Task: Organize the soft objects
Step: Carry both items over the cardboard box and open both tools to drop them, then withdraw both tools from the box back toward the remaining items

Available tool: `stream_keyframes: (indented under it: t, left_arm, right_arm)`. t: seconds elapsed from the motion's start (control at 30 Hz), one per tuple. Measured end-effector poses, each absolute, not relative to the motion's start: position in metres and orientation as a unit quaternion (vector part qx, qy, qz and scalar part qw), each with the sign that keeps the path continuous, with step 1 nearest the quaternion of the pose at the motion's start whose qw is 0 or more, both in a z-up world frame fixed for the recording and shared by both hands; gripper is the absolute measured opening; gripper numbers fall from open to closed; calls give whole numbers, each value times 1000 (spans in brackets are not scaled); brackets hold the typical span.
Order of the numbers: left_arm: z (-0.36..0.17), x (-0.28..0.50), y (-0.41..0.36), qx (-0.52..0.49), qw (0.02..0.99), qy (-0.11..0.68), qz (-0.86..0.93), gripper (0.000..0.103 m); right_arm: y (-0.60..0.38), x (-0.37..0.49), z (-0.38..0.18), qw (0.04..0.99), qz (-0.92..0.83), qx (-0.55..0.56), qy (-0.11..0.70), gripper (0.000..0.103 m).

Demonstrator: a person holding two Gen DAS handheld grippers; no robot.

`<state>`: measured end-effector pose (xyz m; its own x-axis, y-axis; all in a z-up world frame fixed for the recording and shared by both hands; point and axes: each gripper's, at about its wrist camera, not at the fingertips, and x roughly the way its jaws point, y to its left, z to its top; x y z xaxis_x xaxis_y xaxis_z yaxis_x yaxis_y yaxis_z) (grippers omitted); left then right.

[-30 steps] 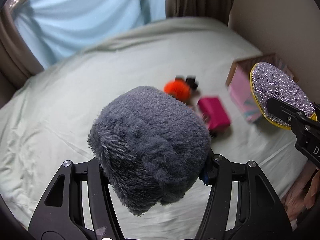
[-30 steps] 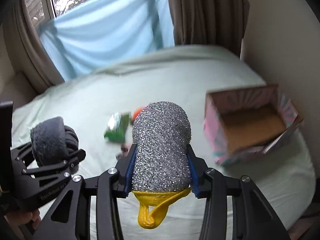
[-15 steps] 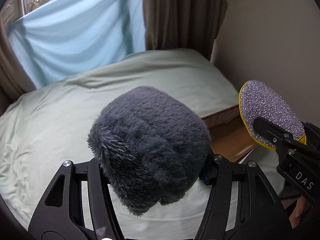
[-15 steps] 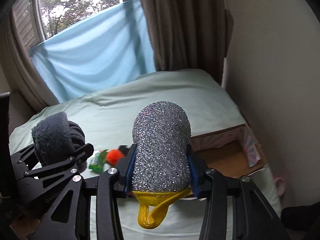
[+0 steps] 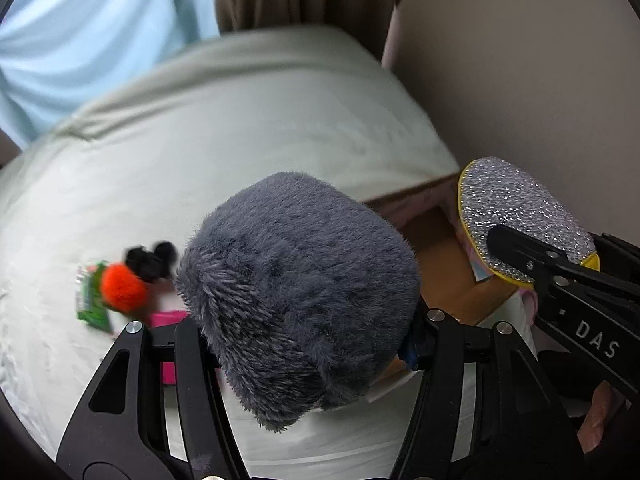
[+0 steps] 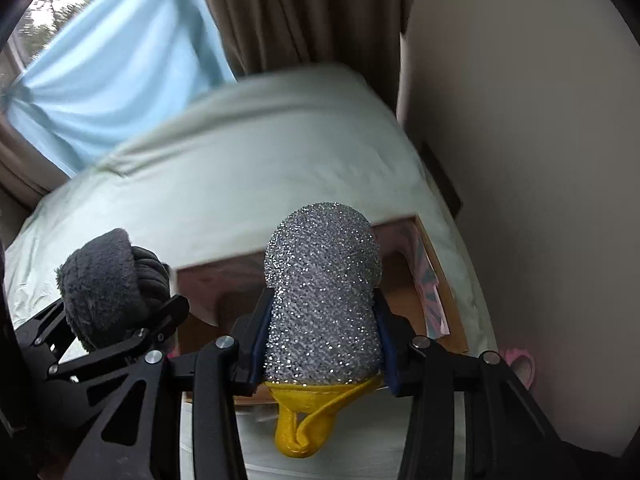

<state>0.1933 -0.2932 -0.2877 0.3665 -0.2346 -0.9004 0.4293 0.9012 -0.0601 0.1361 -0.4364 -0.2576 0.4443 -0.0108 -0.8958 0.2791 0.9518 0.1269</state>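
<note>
Tongs, two: one fuzzy pad (image 5: 298, 292), one glitter scrubber (image 6: 322, 300).

Around my work: bed, curtains, wall.

I look down on a bed (image 5: 224, 136) under a pale green sheet, smooth with a few creases. Behind its far edge hangs a light blue cloth (image 6: 116, 80) over the window (image 6: 36, 8), with brown curtains (image 6: 296, 12) beside it. A plain beige wall (image 6: 520, 140) runs along the bed's right side.
</note>
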Motion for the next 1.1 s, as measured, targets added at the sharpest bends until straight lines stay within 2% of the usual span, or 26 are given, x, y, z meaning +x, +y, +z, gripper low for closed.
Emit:
stream_keyframes:
  t: [0.27, 0.37, 0.47, 0.5, 0.53, 0.6, 0.9, 1.1]
  left_arm:
    - [-365, 220, -330, 127, 767, 602, -180, 55]
    - [-376, 223, -337, 121, 756, 619, -175, 57]
    - [-379, 225, -342, 134, 756, 617, -173, 87]
    - [-377, 225, -344, 152, 757, 612, -169, 103]
    - [-376, 225, -345, 166, 760, 606, -167, 102]
    - [-377, 223, -346, 189, 759, 600, -166, 102]
    - [-373, 216, -333, 167, 750, 614, -178, 102]
    - [-343, 205, -334, 159, 764, 596, -188, 102]
  right_arm:
    - [-473, 174, -337, 772, -80, 175, 605, 41]
    - [-478, 179, -353, 758, -73, 188, 620, 43]
    - [-483, 182, -359, 753, -73, 207, 620, 58]
    - [-484, 183, -360, 752, -80, 207, 621, 74]
    - [-486, 184, -362, 751, -86, 206, 621, 92]
    - [-486, 182, -362, 754, -89, 215, 614, 101]
    - [-486, 167, -367, 762, -82, 223, 602, 101]
    - [-487, 159, -340, 777, -78, 212, 588, 101]
